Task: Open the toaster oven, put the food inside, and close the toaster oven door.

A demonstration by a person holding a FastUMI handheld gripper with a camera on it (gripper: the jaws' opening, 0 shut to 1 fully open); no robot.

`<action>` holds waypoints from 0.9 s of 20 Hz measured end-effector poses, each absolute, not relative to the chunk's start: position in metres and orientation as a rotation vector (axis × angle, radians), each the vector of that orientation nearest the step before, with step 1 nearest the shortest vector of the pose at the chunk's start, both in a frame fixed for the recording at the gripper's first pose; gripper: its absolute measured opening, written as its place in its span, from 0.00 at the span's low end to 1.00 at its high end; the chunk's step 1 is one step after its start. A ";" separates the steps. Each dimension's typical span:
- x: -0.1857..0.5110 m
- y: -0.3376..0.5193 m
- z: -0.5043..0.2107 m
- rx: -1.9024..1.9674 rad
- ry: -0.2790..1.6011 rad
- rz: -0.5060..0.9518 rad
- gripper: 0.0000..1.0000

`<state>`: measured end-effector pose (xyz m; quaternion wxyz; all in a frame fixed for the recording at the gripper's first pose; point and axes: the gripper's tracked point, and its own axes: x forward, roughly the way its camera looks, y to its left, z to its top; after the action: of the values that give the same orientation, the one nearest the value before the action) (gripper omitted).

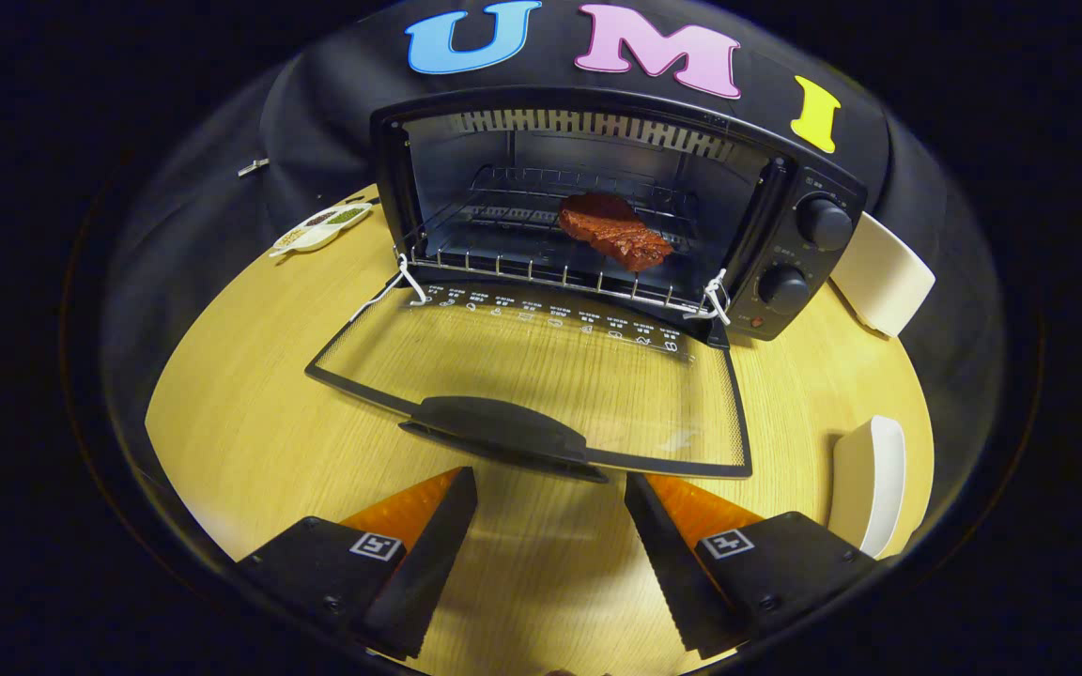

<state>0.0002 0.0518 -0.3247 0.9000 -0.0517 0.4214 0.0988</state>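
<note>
- Claw (550,545) spread wide, holding nothing, its fingers over bare worktop (250,441) just short of the door handle (499,432)
- Toaster oven (597,207) stands beyond, its glass door (541,376) folded down flat toward the fingers
- Food (614,230), a reddish-brown slab, lies on the wire rack (503,244) inside
- Two knobs (804,253) on the oven's right side
- White dish (320,227) with small compartments left of the oven; two white objects (870,479) to its right
</note>
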 end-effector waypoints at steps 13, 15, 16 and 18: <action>0.008 0.056 -0.300 -0.096 0.828 0.213 0.98; 0.011 0.057 -0.281 -0.147 0.750 0.242 0.98; 0.011 0.058 -0.274 -0.157 0.725 0.251 0.98; 0.012 0.059 -0.262 -0.125 0.707 0.252 0.98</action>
<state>0.0122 0.0589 -0.2622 0.9284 -0.0612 0.3452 0.1231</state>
